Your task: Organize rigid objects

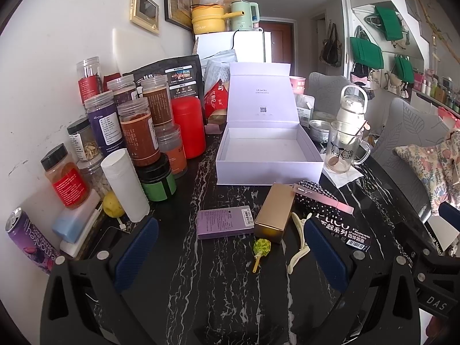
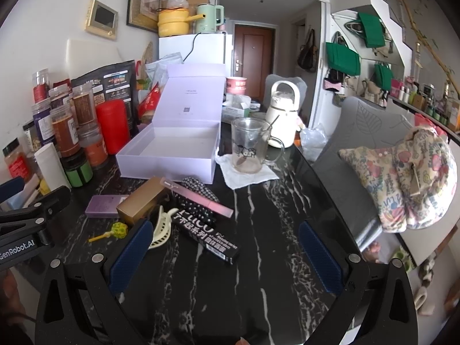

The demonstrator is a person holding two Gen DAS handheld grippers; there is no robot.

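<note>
Open white box (image 1: 268, 155) — spread tongs (image 1: 230, 247)

"GenRobot.AI" is printed in white on the black body of the left gripper (image 2: 20, 248), seen from the right wrist view, and the letters "DAS" are read on a black part (image 1: 435, 299) at the lower right of the left wrist view. "e monkey" is read on the purple can (image 1: 27, 240). The yellow pot (image 1: 207, 20) is marked "Cooker". Chinese characters "不起系列" and a barcode are carried by the long black box (image 2: 207, 234). Small lettering inside the white box lid (image 1: 261, 90) is too fine to be read
</note>
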